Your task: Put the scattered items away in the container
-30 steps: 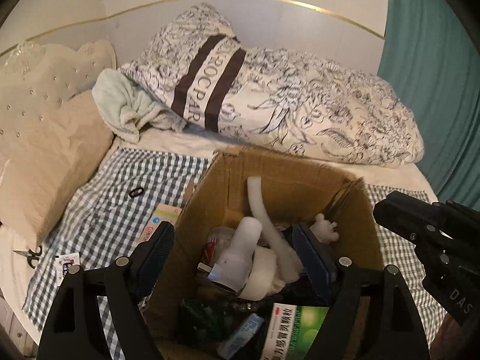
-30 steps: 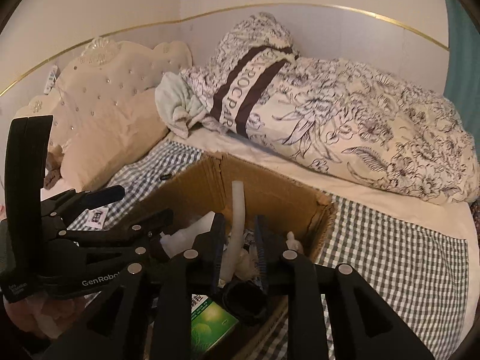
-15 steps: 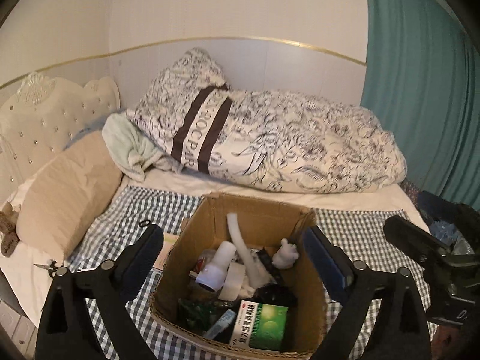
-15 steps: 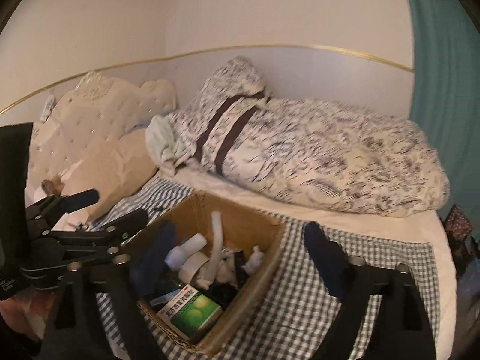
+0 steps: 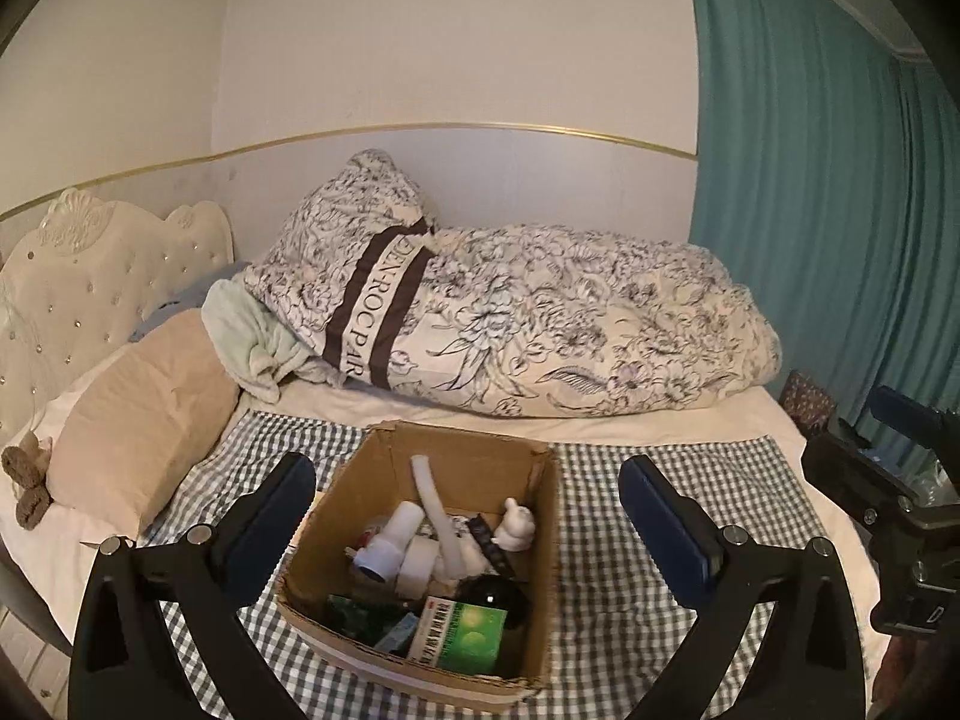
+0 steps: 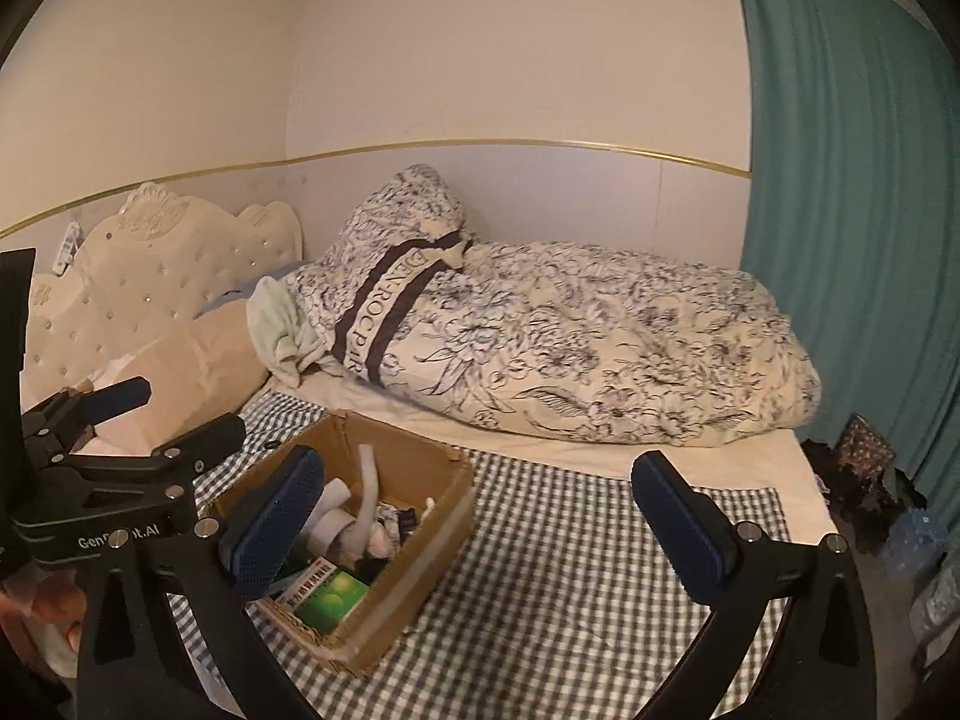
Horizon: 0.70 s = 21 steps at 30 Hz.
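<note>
I hold my left tongs (image 5: 468,516) above the bed, tilted down toward the cardboard box (image 5: 543,546). The two fingers stand wide apart and nothing is between them. Their inner pads (image 5: 666,525) are dark blue with a fine dotted texture, and the frame is matte black plastic with small silver screws. My right tongs (image 6: 480,513) are held to the right of the box, also spread wide and gripping nothing. In the right wrist view the left tongs show from the side as a black frame at the left edge.

The box is brown corrugated cardboard with rough, torn top edges. It sits on a blue-and-white checked cloth (image 5: 630,540) that lies flat on the bed. The items are inside the box: a green medicine carton (image 5: 465,636) with white printed characters lies at the near side, a white curved hose (image 5: 435,510) leans up from the middle, a white cylindrical bottle (image 5: 390,543) lies beside it, and a small white figurine (image 5: 516,528) stands near the right wall.

Behind the box is a bulky rolled duvet (image 5: 540,324) with a dark floral print and a brown stripe with letters. At the left lies a smooth beige pillow (image 5: 144,408), before a cream tufted headboard (image 5: 90,288). A teal pleated curtain (image 5: 810,180) hangs at the right.
</note>
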{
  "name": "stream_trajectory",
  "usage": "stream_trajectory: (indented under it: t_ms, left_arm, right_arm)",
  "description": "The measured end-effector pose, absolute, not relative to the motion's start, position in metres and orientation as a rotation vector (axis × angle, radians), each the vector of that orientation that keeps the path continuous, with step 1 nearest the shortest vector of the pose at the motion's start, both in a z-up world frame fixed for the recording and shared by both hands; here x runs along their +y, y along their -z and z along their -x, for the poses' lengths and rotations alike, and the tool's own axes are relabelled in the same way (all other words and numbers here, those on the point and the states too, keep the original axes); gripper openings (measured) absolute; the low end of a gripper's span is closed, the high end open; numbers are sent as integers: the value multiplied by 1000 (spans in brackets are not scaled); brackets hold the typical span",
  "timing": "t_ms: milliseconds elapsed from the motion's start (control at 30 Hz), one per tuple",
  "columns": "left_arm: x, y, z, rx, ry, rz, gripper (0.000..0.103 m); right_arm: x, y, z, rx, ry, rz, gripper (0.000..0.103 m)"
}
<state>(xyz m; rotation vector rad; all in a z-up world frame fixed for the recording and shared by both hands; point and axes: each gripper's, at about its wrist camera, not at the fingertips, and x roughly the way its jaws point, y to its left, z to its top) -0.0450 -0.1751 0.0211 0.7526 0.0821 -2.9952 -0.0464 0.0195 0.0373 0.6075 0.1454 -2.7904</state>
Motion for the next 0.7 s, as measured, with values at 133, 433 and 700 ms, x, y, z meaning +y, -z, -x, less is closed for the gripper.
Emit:
stream_trajectory:
  t_ms: [133,433,700]
  left_arm:
    - [-159,-28,35,87,3017,-734,103]
    - [-120,-42,17,93,3062,-696,103]
    - [-89,-41,8,116,3097,-710,103]
  right_arm:
    - [40,-43,36,133,2820,-595,103]
    - [90,-54,14,103,2889,-581,103]
    - [125,-55,-4,84,2932,-584,103]
